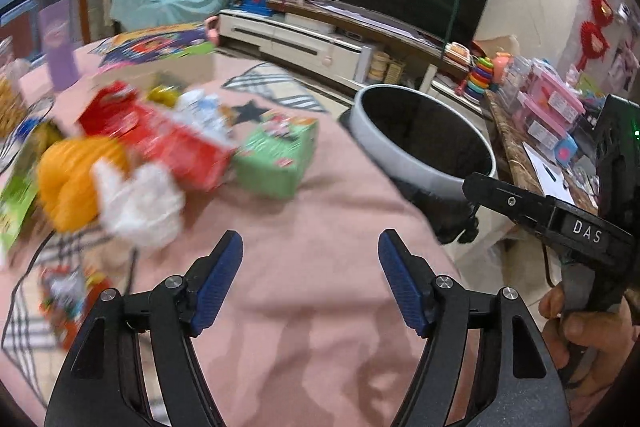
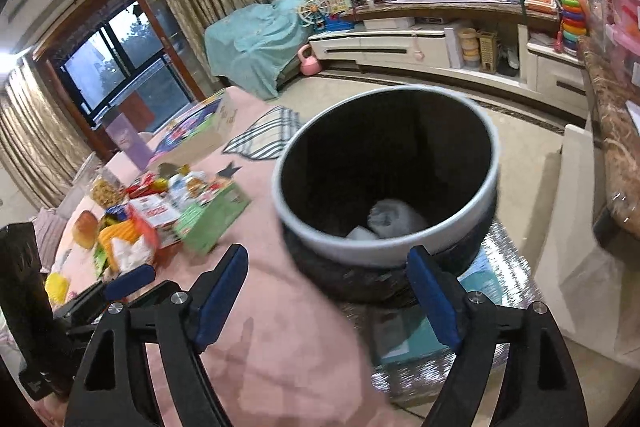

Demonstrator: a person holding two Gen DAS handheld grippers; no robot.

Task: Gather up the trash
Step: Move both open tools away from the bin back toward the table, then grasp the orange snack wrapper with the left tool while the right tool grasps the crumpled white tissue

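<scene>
- Pink cloth covers the table, and the trash sits in a blurred heap on it: a white crumpled tissue nearest, then a yellow-orange wrapper, a red box and a green carton.
- Left gripper hangs released over bare cloth, nothing between its blue pads; the heap lies ahead and to its left.
- Right gripper is likewise spread wide and empty, aimed at the trash bin, which stands off the table edge with pale crumpled paper already at the bottom.
- Likely next: the left reaches for another piece. The tissue looks easiest (soft, loose, closest); pinch it at its bulk so it does not tear away in shreds.
- A thin dark cable runs across the cloth just beside the tissue and could snag.
- Right handle crowds the bin side, so keep the two tools apart.
</scene>
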